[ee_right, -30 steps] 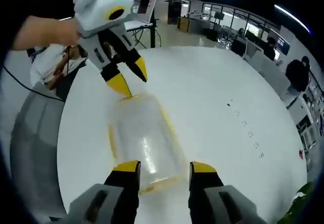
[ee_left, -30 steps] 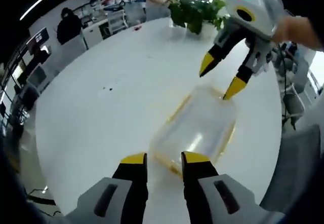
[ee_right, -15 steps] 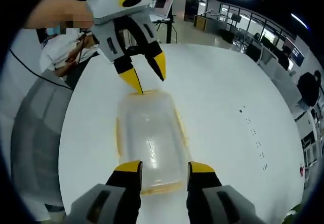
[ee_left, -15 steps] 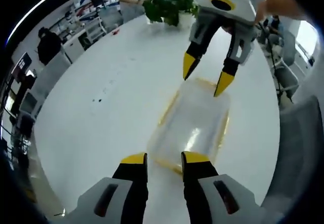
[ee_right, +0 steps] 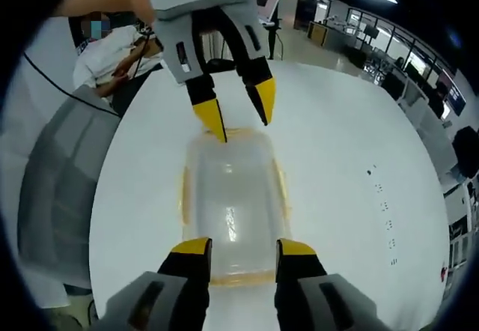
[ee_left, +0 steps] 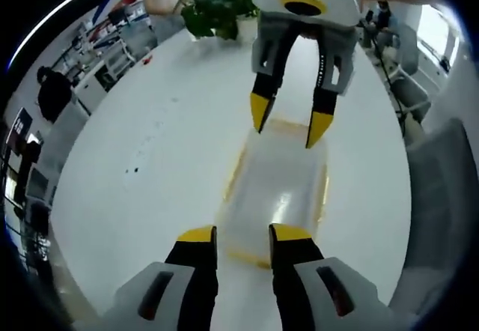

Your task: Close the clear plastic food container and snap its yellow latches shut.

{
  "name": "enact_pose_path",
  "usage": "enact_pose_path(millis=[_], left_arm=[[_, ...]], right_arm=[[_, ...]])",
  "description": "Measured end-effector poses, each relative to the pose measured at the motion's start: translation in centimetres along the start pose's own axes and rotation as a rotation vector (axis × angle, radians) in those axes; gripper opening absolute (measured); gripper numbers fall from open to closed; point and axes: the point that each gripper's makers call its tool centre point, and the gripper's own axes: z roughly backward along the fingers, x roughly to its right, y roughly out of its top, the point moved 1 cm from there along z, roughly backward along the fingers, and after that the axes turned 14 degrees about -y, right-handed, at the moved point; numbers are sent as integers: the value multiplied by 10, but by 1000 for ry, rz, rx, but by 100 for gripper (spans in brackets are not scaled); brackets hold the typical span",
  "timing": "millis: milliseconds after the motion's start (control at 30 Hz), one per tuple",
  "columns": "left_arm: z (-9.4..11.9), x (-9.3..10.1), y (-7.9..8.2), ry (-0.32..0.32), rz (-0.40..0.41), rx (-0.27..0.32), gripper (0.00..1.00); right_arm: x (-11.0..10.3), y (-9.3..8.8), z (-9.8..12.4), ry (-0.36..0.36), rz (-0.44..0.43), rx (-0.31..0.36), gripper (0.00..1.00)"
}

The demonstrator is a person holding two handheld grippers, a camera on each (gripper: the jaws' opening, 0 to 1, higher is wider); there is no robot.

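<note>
A clear plastic container (ee_left: 273, 189) with yellow latches along its edges lies flat on the round white table (ee_left: 150, 159), lid on top. My left gripper (ee_left: 243, 235) stands open at its near short end, jaws just above the yellow edge. In the left gripper view my right gripper (ee_left: 284, 121) hangs open over the far short end. In the right gripper view the container (ee_right: 232, 211) runs lengthwise away from my right gripper (ee_right: 241, 247). There the left gripper (ee_right: 241, 110) is open over the far end, one fingertip (ee_right: 215, 125) close to the lid.
A potted green plant (ee_left: 217, 9) stands at the table's far edge. A person in white (ee_right: 112, 61) sits beyond the table. A grey chair back (ee_right: 60, 174) lies beside the table. Office desks and shelves fill the background.
Both views have swung so the container lines up straight with the jaws. Each gripper has come closer over its end of the container.
</note>
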Motion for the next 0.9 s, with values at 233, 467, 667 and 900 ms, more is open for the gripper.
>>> enact_pose_path(millis=[233, 467, 667, 900], left_arm=[[-3, 3, 8, -18, -36, 11, 26], [-11, 5, 19, -36, -74, 26, 25], [-19, 14, 28, -58, -112, 39, 25], [-26, 22, 33, -77, -124, 39, 25]], right_arm=[[1, 4, -3, 8, 25, 3, 32], [-2, 14, -9, 27, 33, 26, 30], [-2, 26, -13, 44, 16, 57, 29], [-2, 29, -15, 52, 13, 65, 29]])
